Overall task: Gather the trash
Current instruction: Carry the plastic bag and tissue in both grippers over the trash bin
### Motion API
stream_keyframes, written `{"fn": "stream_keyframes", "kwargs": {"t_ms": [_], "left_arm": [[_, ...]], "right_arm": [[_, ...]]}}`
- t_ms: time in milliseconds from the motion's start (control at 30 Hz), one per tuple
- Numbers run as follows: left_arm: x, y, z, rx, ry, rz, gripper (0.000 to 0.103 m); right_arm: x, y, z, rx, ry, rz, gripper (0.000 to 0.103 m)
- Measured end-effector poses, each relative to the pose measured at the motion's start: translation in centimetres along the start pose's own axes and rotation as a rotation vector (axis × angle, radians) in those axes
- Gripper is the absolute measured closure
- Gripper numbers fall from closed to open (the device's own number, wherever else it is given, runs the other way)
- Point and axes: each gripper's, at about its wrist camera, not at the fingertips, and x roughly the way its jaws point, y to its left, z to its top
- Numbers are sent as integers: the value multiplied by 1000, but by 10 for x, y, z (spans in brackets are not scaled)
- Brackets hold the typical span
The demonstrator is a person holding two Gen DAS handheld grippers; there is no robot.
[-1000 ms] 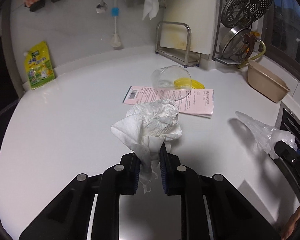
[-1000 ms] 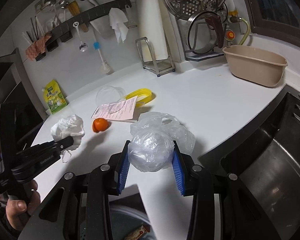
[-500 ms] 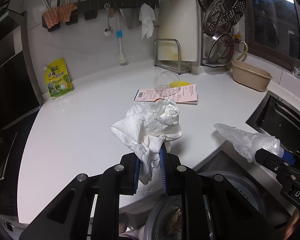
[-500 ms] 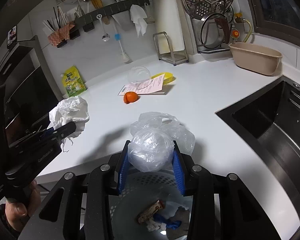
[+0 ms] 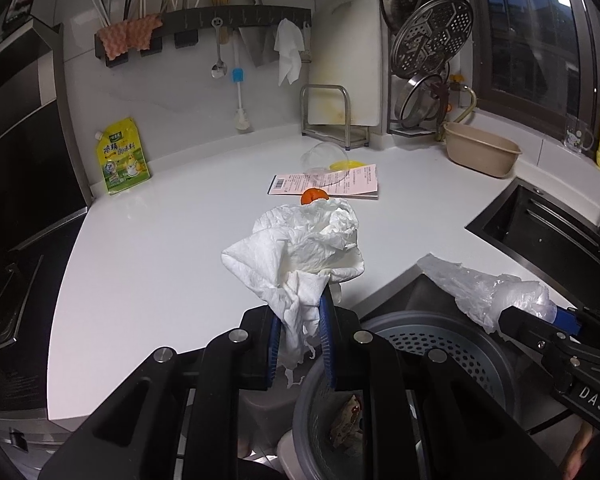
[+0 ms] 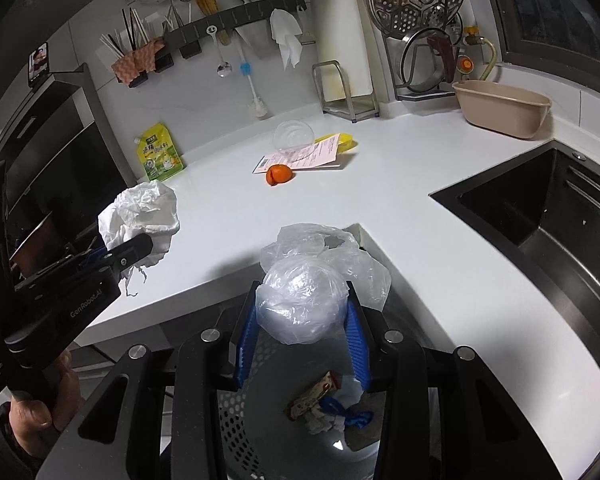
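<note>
Bin (image 6: 340, 420) sat directly below the right gripper (image 6: 302, 320), which was clamped on a plastic bag (image 6: 304, 304); the left gripper (image 5: 300, 344), pinched tight on a tissue wad (image 5: 300, 248), hung over the bin's left rim, beside the worktop (image 5: 180, 240).

left tongs (image 5: 300, 344) clamped shut, right tongs (image 6: 302, 346) gripping, both angled downward

bin (image 5: 440, 344) rim cropped, orange (image 5: 314, 196) half hidden
</note>
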Motion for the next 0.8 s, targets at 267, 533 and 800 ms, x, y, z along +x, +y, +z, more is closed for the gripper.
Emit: {"fn": "stream_keyframes", "kwargs": {"t_ms": [267,533,800], "left_arm": [[-17,-4,-12,-8,-7,17,85],[-12,-17,-40,-23,60,8,85],[1,-31,-61,5,131,-24,85]], "right_arm": [[-21,5,-17,-9,-3,9,65],[-26,4,-46,-17,30,4,65],[-13,-5,-69,12,86,15,65]]}}
